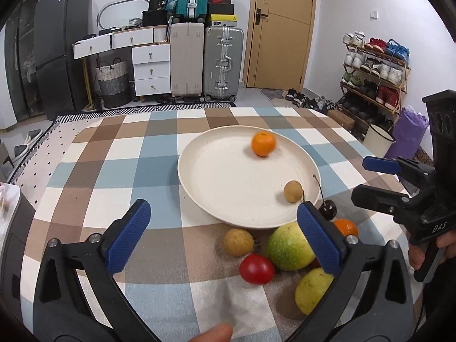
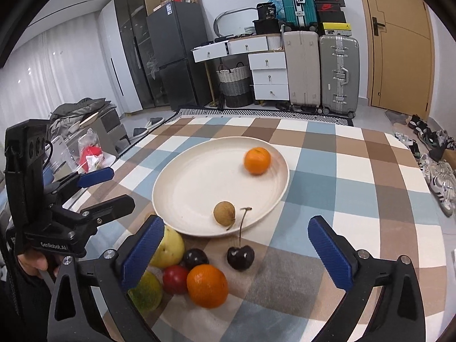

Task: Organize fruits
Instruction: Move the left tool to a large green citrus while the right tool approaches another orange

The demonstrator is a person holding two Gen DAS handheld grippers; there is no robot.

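A cream plate (image 1: 199,176) (image 2: 185,193) on the checked tablecloth holds a blurred orange (image 1: 263,143) (image 2: 257,160) at its far side and a small brown fruit (image 1: 292,191) (image 2: 224,213) at its near rim. In front of the plate lie a cherry (image 2: 240,257), a second orange (image 2: 207,285), a red fruit (image 1: 256,268), a green fruit (image 1: 289,246), a yellow-green fruit (image 1: 312,290) and another brown fruit (image 1: 238,242). My left gripper (image 1: 223,211) is open above this pile, holding nothing. My right gripper (image 2: 236,225) is open over the cherry and the plate's near rim, also holding nothing.
The table (image 1: 94,171) ends at a patterned rug on the far side. Beyond it stand suitcases (image 1: 223,62), white drawers (image 1: 151,69) and a shoe rack (image 1: 376,77). A thumb (image 1: 213,333) shows at the bottom edge.
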